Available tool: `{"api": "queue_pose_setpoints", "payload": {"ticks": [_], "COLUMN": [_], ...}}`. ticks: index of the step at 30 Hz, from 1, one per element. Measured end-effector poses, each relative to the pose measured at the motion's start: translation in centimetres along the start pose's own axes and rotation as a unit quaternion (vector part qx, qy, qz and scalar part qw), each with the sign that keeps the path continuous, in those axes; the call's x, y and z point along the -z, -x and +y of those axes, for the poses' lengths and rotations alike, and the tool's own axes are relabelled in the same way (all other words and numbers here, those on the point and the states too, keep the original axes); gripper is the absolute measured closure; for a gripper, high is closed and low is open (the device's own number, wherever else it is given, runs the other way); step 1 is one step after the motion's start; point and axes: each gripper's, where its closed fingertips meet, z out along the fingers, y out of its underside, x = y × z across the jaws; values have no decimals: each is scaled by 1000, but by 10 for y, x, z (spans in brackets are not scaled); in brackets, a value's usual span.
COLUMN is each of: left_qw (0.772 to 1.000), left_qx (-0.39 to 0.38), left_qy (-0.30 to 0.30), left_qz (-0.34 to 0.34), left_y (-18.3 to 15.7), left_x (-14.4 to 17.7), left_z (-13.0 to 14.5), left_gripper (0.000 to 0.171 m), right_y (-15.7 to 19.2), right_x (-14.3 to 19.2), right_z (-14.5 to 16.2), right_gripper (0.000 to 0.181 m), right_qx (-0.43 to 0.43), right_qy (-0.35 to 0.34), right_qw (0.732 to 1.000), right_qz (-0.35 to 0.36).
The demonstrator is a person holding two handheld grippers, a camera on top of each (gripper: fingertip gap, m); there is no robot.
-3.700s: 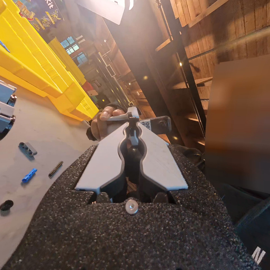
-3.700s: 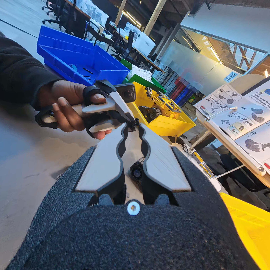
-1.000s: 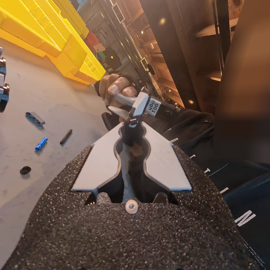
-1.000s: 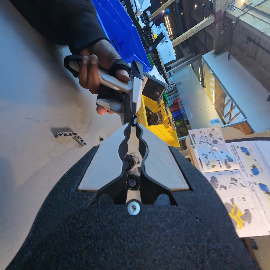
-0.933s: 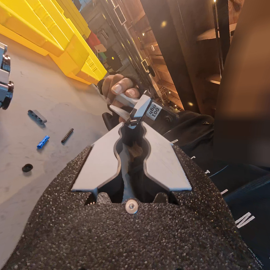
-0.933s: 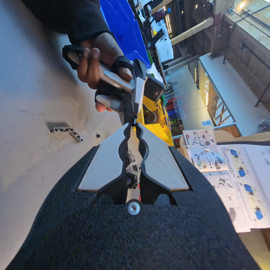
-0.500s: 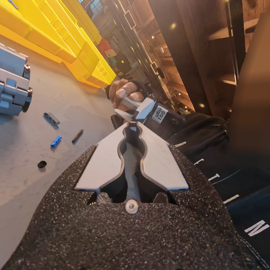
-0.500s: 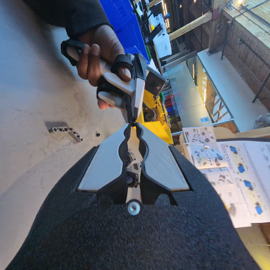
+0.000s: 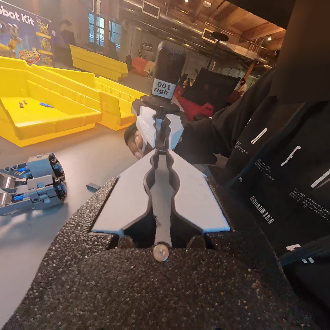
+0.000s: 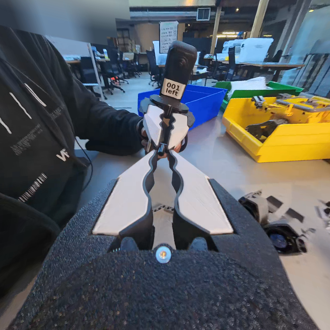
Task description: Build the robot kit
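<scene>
The two claws are meeting tip to tip above the desk (image 10: 250, 178). The left claw (image 10: 164, 145) is clenching a small black pin (image 10: 161, 149) whose long axis is running roughly 12 to 6 o'clock. The right claw (image 10: 162, 153) is bracketing the pin's lower end, nearly closed; whether it is gripping is unclear. A grey wheeled model (image 9: 35, 184) is lying at 9 o'clock of the left claw in the left wrist view.
</scene>
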Motion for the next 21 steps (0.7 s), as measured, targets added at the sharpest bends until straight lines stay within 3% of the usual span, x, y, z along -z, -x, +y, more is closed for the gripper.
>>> {"api": "queue_pose_setpoints", "payload": {"ticks": [7,21], "left_qw": [999,991], "left_qx": [-51,-127], "left_qy": [5,4], "left_qz": [-6,-46], "left_y": [-3,0], "left_x": [1,2], "left_z": [1,-2], "left_gripper": [164,164], "right_y": [3,1], "right_x": [-1,-1], "right_z": [-4,-6], "right_gripper": [171,175], "right_qx": [-54,-64], "right_qy": [-22,-28], "right_qw": [998,997], "right_qz": [-29,-24]}}
